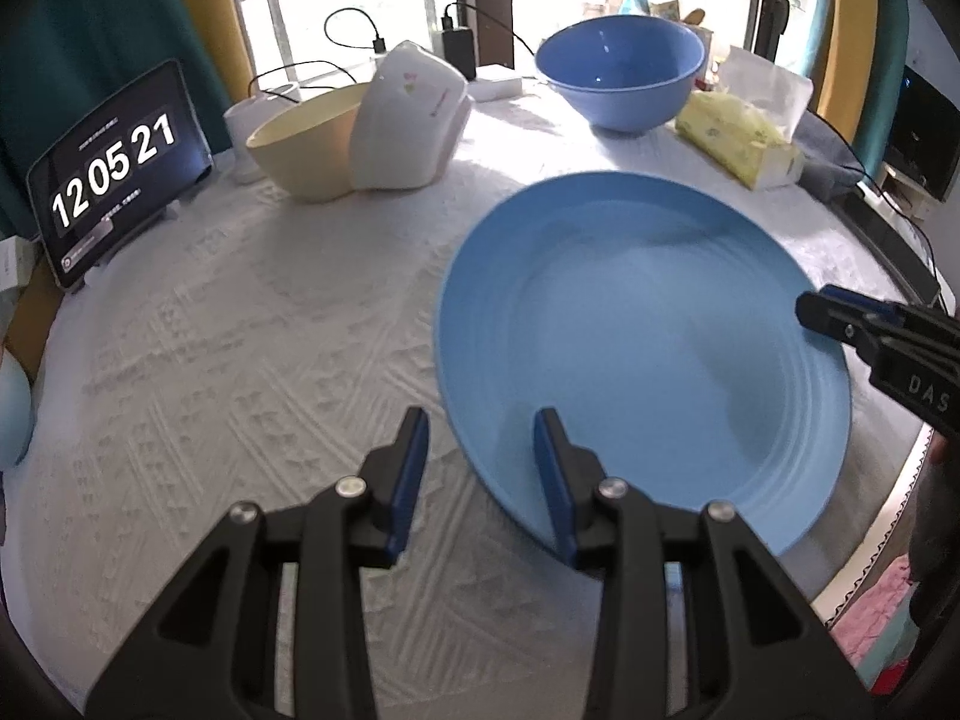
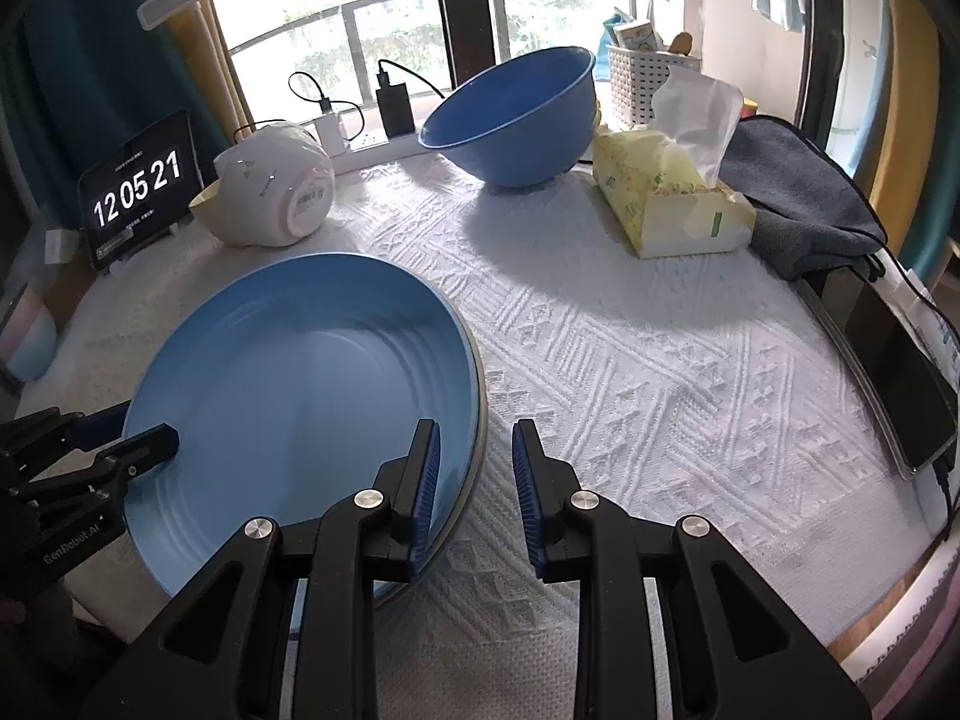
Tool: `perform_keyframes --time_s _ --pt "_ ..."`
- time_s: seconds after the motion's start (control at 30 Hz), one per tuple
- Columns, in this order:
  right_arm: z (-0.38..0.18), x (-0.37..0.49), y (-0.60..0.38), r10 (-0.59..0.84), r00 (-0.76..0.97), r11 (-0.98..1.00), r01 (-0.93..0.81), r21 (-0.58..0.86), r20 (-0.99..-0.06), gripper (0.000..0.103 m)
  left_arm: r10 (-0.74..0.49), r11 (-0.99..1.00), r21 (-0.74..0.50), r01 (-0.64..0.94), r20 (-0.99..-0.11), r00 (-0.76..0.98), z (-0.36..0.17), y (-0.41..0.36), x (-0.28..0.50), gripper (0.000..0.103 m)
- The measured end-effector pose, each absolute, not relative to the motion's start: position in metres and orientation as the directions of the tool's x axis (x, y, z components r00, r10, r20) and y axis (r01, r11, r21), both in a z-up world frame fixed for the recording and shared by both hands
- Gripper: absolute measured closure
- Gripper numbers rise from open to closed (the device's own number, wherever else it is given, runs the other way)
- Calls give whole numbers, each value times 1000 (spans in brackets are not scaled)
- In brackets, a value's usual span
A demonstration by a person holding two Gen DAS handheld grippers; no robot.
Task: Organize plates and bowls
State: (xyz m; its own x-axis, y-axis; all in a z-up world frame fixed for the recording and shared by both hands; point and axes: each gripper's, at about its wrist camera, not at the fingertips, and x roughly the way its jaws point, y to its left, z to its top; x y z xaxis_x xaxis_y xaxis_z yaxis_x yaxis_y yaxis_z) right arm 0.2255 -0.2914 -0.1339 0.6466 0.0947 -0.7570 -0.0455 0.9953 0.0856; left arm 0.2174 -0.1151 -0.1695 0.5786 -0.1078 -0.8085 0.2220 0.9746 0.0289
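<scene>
A large light-blue plate (image 1: 648,330) (image 2: 300,390) lies on the white textured cloth, with a grey edge showing under its right rim in the right wrist view. My left gripper (image 1: 480,420) (image 2: 144,429) stands open astride the plate's left rim, one finger over the plate and one outside it. My right gripper (image 2: 475,426) (image 1: 810,309) is open astride the opposite rim in the same way. At the back stands a deep blue bowl (image 1: 621,78) (image 2: 510,120). A white bowl (image 1: 408,120) (image 2: 276,192) lies tipped against a cream bowl (image 1: 300,150) (image 2: 204,204).
A tablet showing a clock (image 1: 114,174) (image 2: 135,192) stands at the back left. A yellow tissue pack (image 1: 738,144) (image 2: 666,204), a grey cloth (image 2: 798,192) and a phone (image 2: 900,372) occupy the right side. A power strip (image 2: 372,150) and cables run along the window.
</scene>
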Motion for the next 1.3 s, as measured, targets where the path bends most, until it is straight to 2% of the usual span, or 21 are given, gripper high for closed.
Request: perform_keyframes --time_s 0.27,0.5,0.6,0.83,1.0,1.13,1.3 --pt "-136 234 -296 98 635 995 -44 91 -766 75 -115 972 27 235 -813 571 -170 -121 224 65" --pt "-130 244 -298 105 645 994 -48 97 -757 75 -142 972 10 236 -772 620 -153 -118 229 64" --pt "-131 249 -297 111 646 994 -57 97 -755 74 -129 974 21 226 -768 627 -152 -117 235 60" --pt "-136 259 -298 128 638 992 -65 112 -759 73 -92 978 51 203 -770 632 -155 -116 254 59" --pt "-138 272 -302 144 629 989 -77 123 -764 66 -73 977 63 204 -798 599 -167 -118 270 59" --pt "-139 280 -303 141 621 990 -94 105 -771 54 -92 978 42 205 -793 602 -169 -117 276 58" --pt "-134 286 -307 148 617 989 -112 99 -773 54 -99 982 25 188 -781 617 -158 -120 283 58"
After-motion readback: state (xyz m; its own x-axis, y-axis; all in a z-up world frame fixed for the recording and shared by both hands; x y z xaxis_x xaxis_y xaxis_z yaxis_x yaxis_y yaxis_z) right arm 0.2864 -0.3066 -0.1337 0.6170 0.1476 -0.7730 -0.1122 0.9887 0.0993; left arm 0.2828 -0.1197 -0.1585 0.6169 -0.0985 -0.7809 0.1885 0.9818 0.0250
